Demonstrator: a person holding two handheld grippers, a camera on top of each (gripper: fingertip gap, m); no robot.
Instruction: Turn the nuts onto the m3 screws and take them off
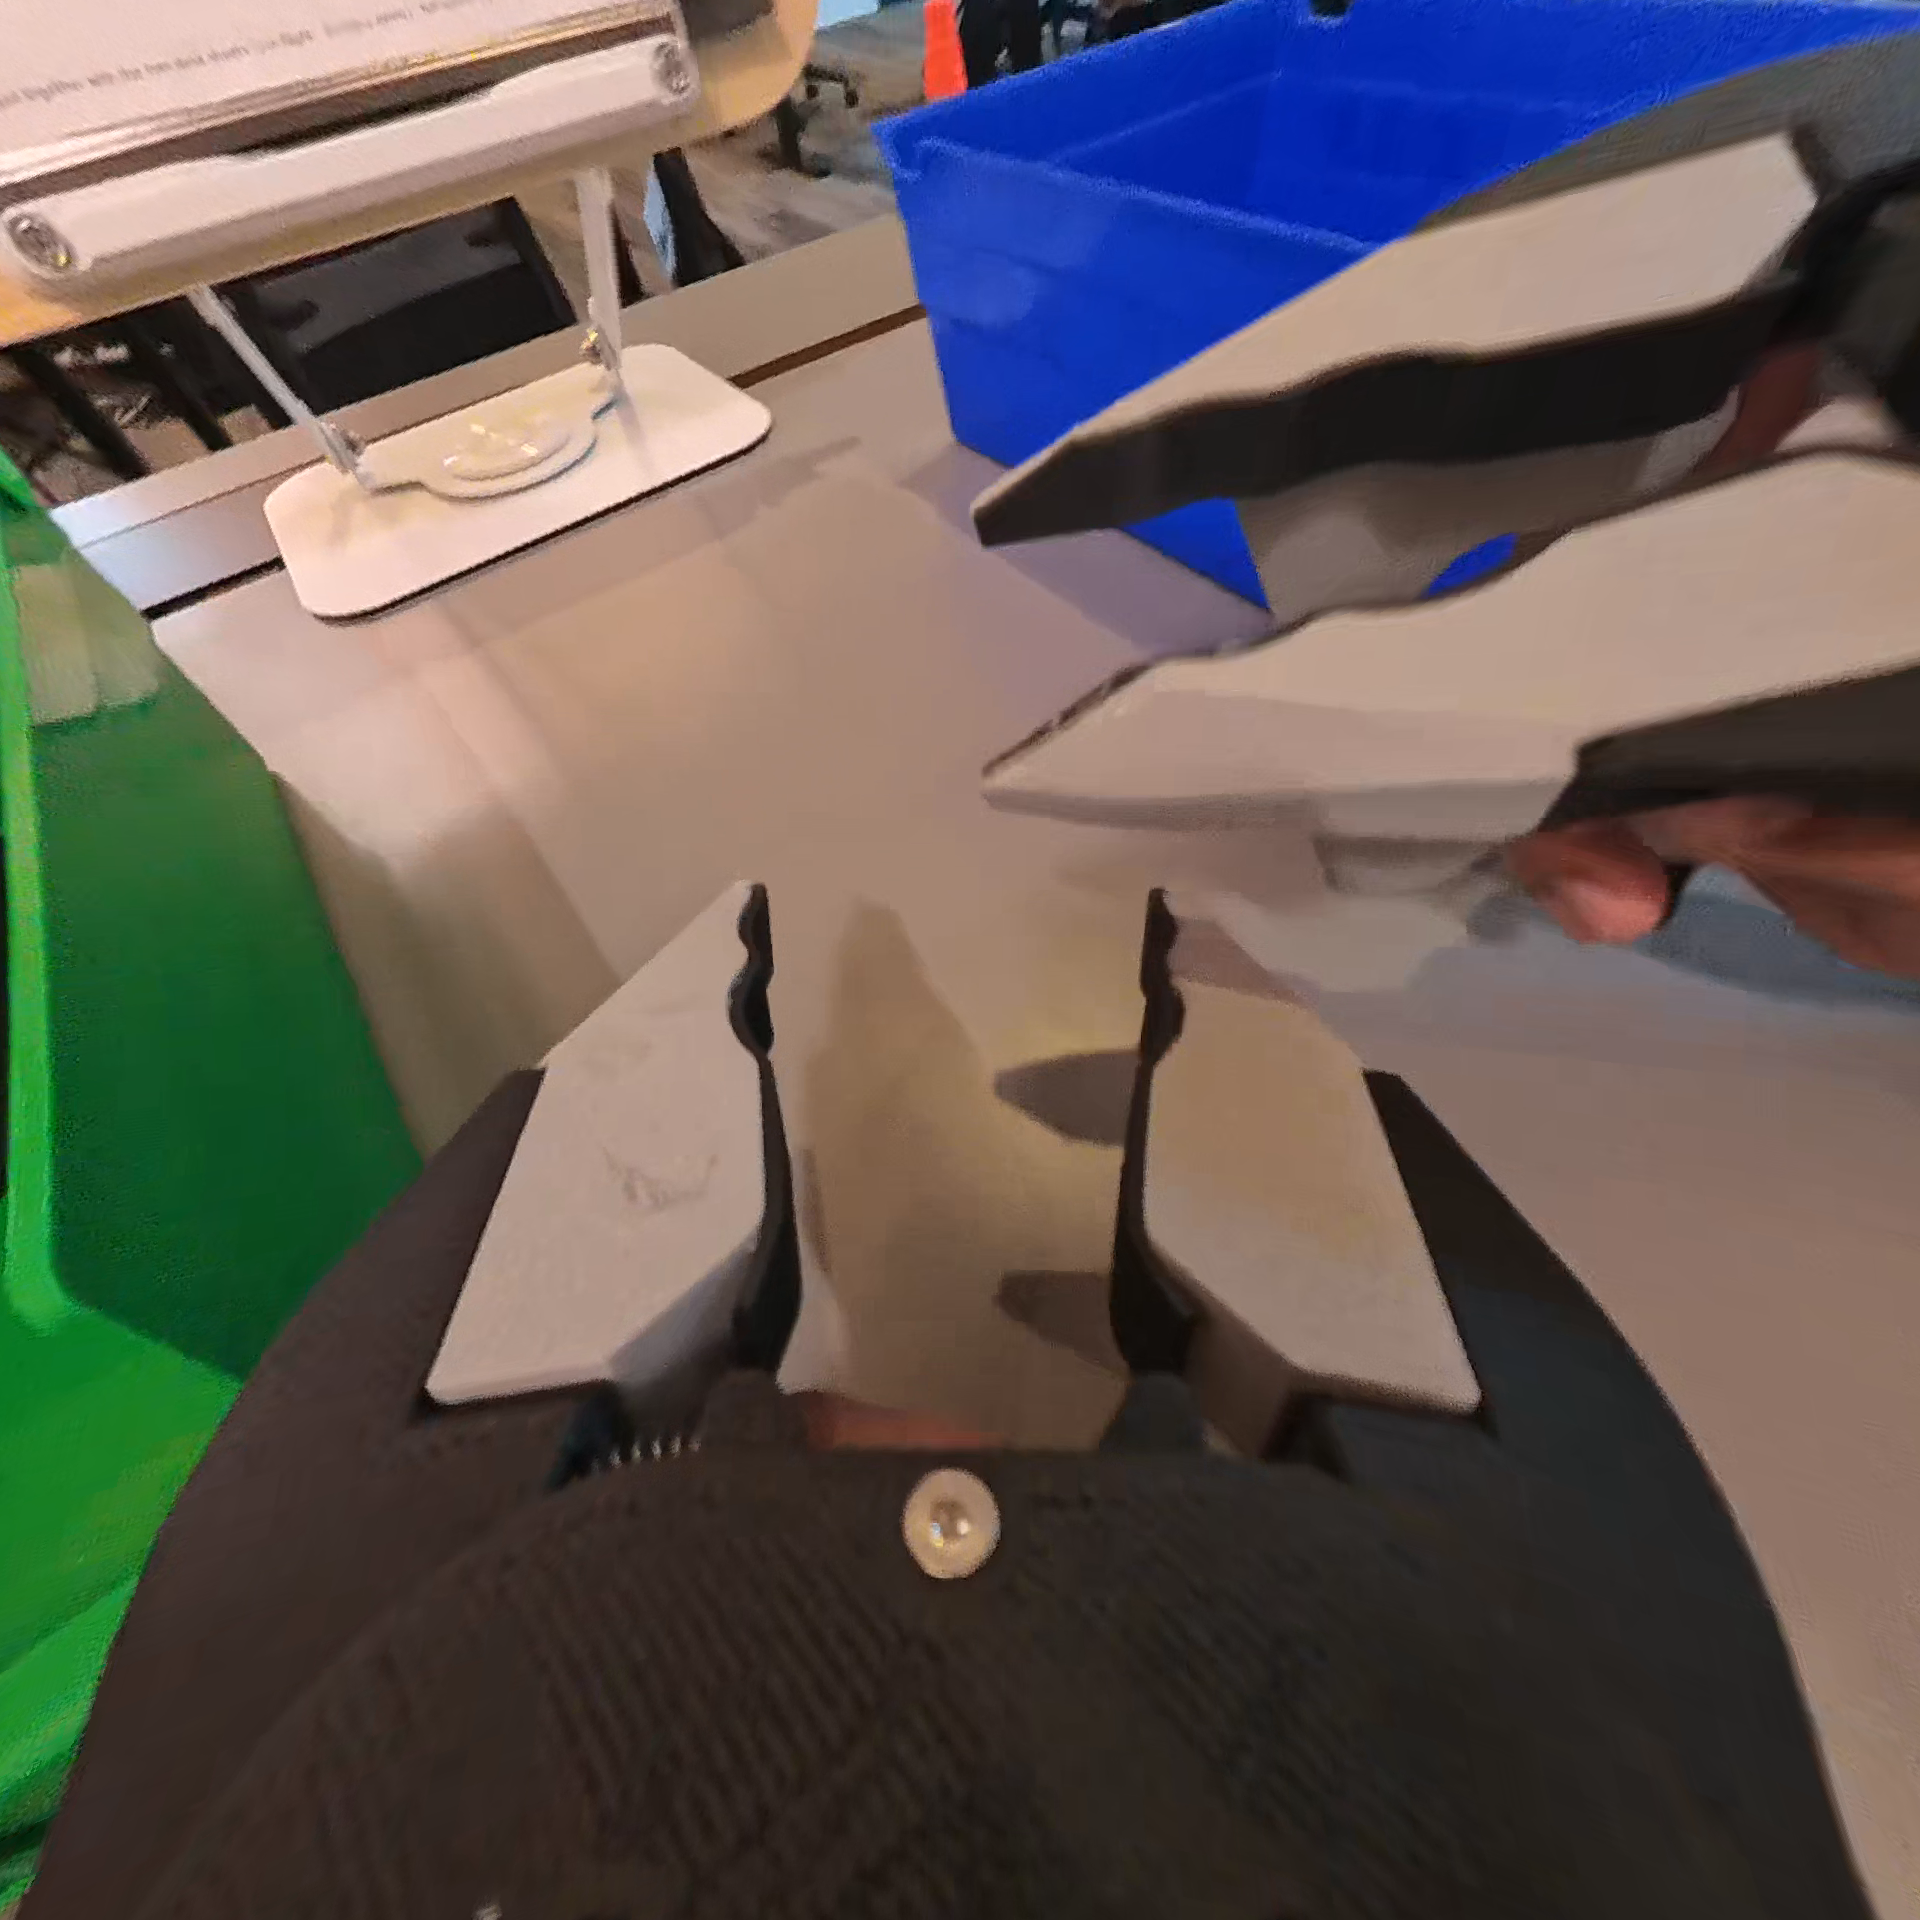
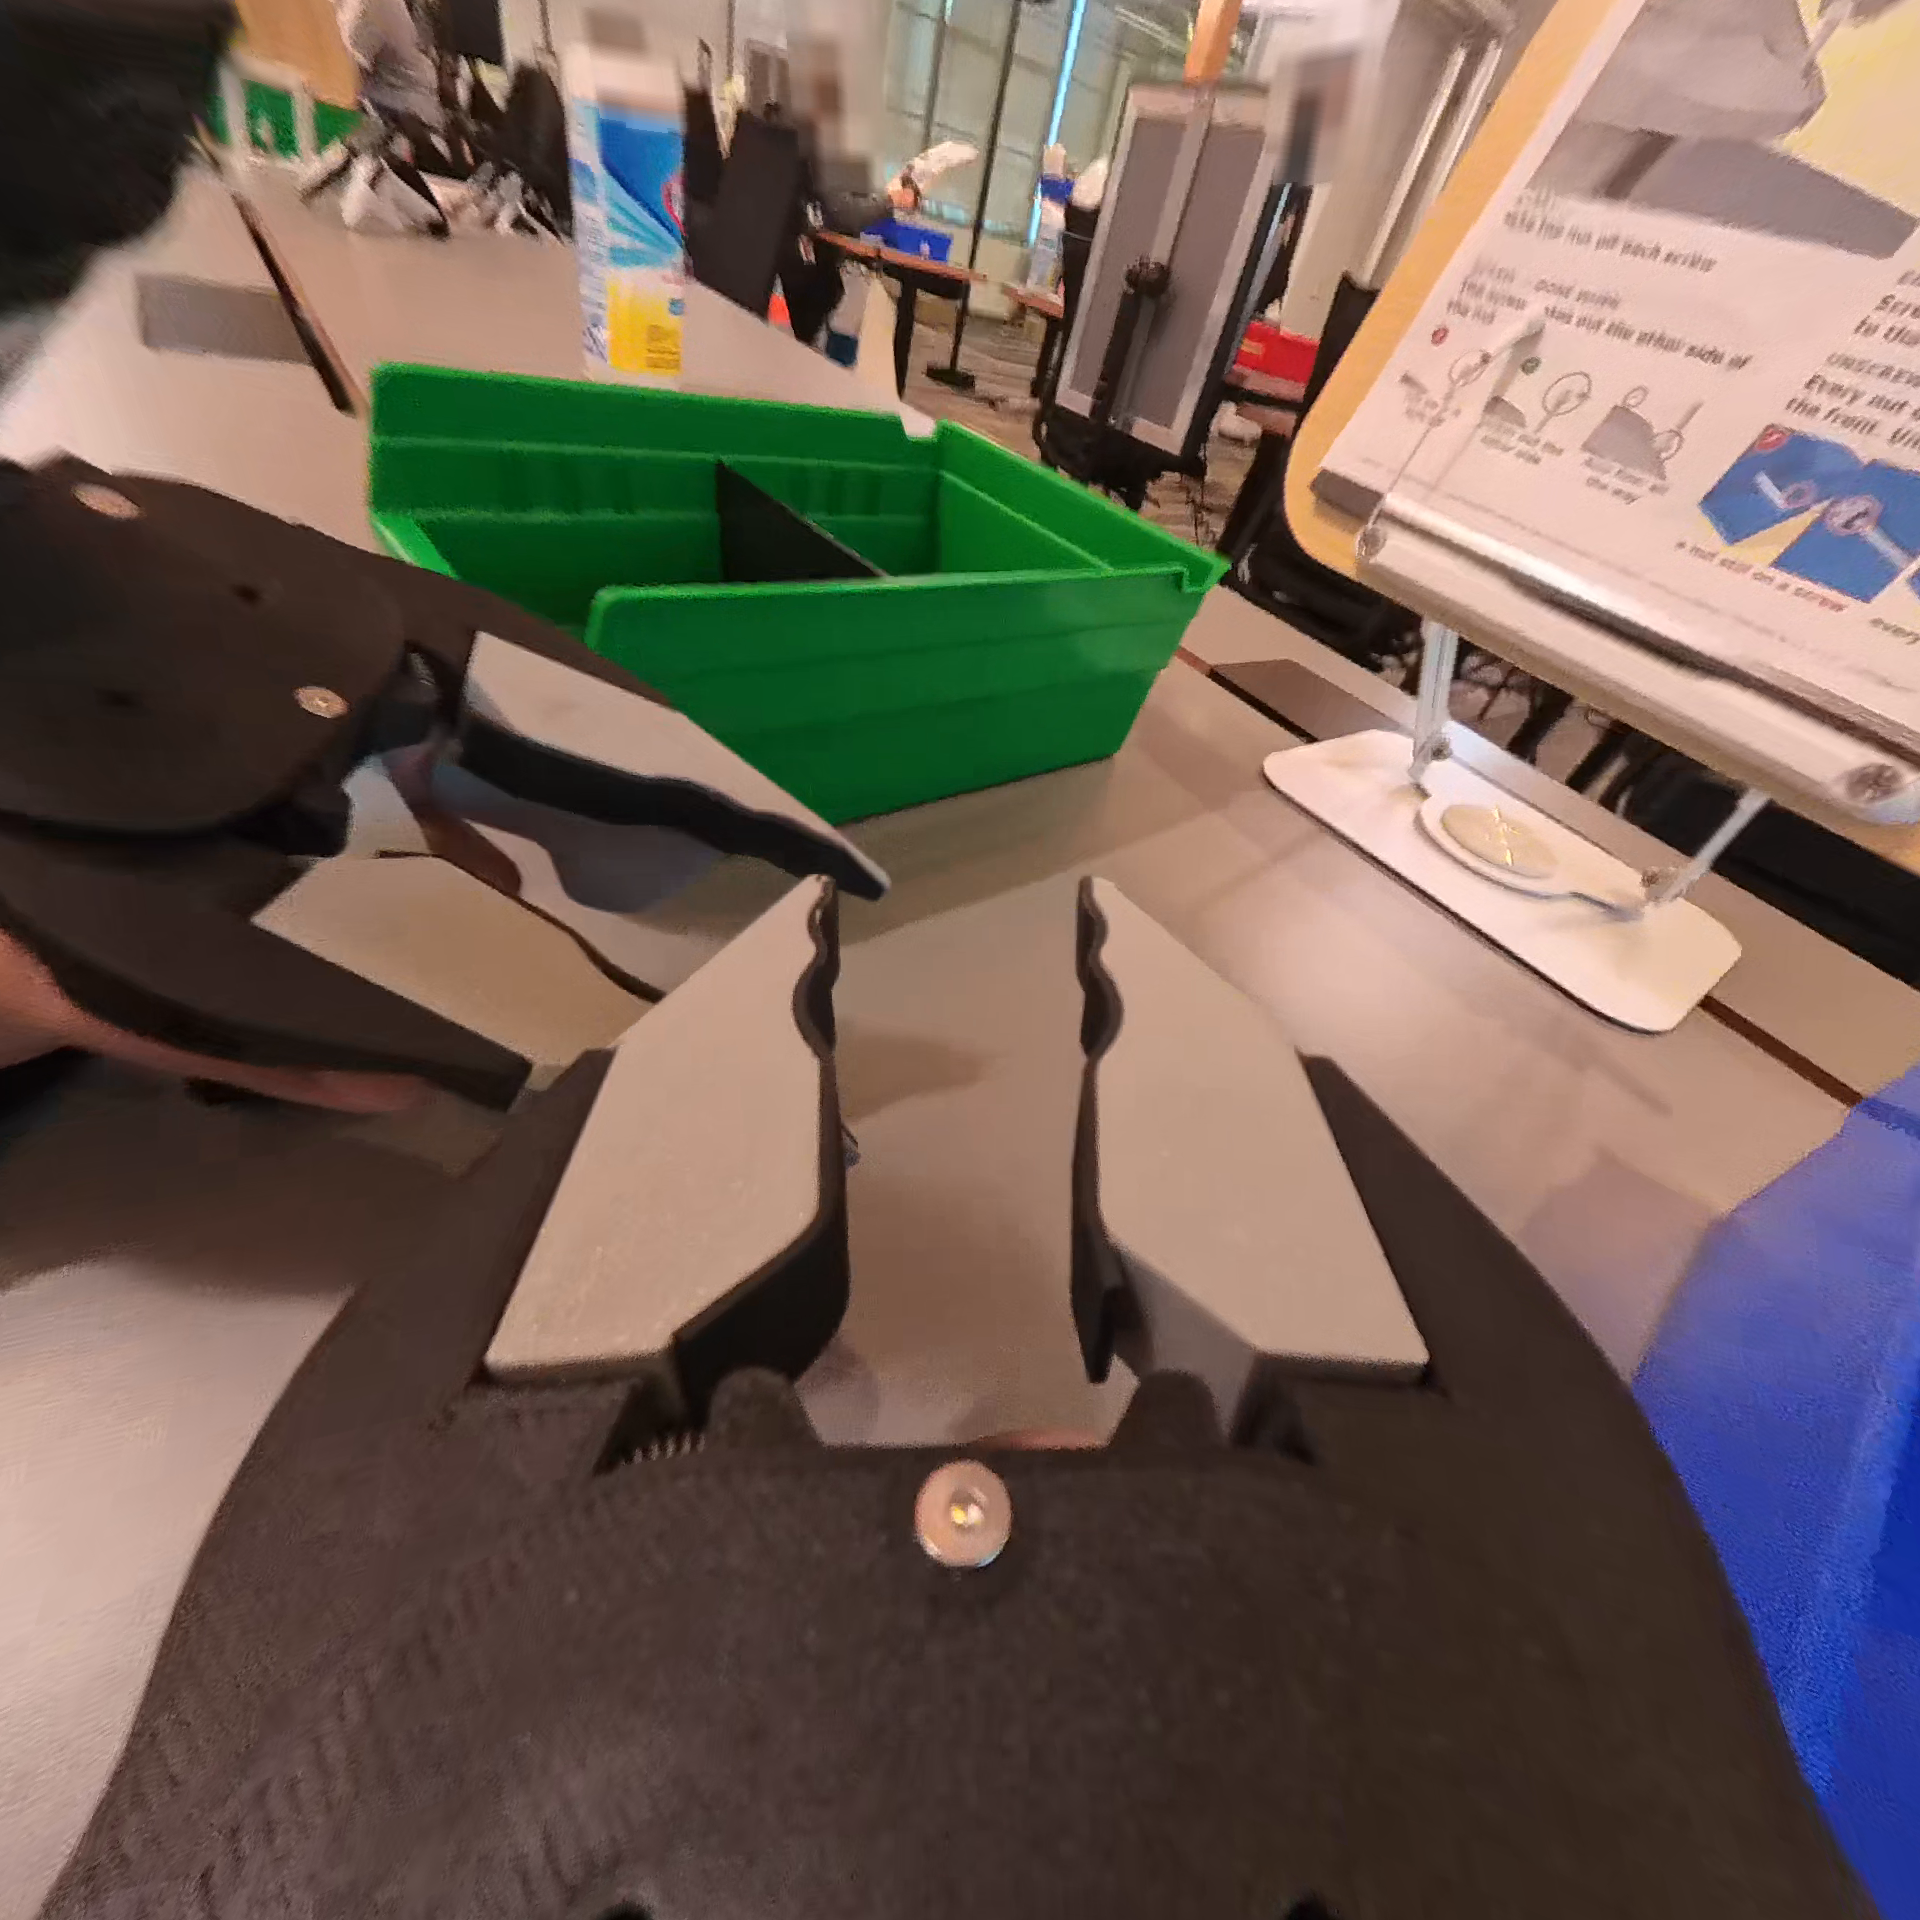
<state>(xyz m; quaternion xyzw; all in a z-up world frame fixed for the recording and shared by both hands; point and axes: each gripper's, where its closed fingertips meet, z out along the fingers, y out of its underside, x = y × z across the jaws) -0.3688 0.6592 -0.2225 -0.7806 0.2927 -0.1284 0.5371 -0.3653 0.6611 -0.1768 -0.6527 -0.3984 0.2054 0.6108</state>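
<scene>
Collision looks likeliest: right tongs [image 2: 956,904] and left tongs [image 1: 956,914], both released and empty, cross closely; no nuts or screws visible, green bin [image 2: 883,665] ahead.

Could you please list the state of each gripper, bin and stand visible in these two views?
left gripper: open, empty, above the table.
right gripper: open, empty, above the table.
green bin: upright on the table; black divider inside; visible compartments look empty.
blue bin: upright on the table; contents not visible.
instruction stand: upright, its sheet tilted back.
nuts and screws: none in view.
</scene>
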